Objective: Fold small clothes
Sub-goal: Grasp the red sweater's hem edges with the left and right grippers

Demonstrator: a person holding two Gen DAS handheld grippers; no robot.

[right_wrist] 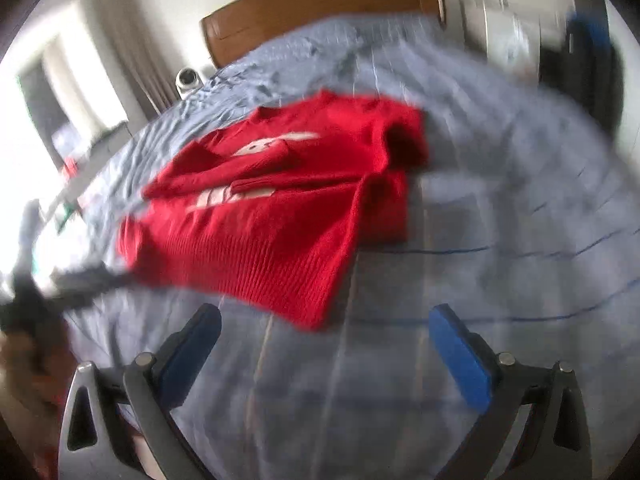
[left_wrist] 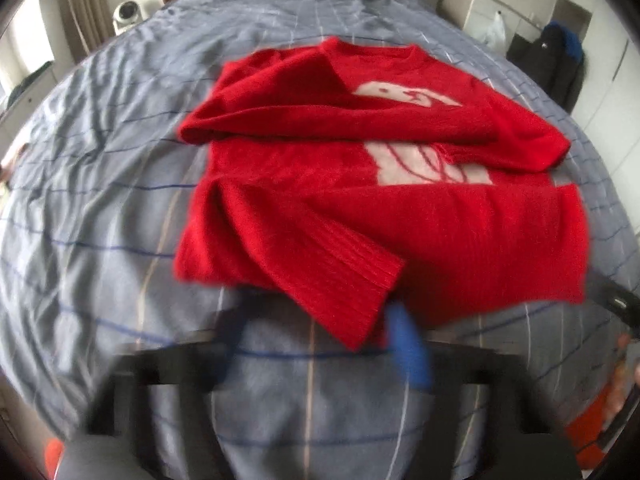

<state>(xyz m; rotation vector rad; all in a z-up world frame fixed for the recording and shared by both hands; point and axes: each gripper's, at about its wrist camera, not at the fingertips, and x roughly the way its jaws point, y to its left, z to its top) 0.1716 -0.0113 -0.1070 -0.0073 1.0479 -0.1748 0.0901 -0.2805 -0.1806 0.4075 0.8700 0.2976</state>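
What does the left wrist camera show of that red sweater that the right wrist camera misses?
Only the left view shows the ribbed cuff of a sleeve folded across the front, near the blurred left gripper. Only the right view shows the right gripper, open, short of the hem corner. Both show the red sweater with its pale figure on the grey bedspread and wooden headboard.

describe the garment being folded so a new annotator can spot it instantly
Start at the wide bed with the brown wooden headboard. On its grey checked cover, mid-bed, lies the red knit sweater, sleeves folded across its front. It is the only red item on the bed, with a pale motif on the chest.
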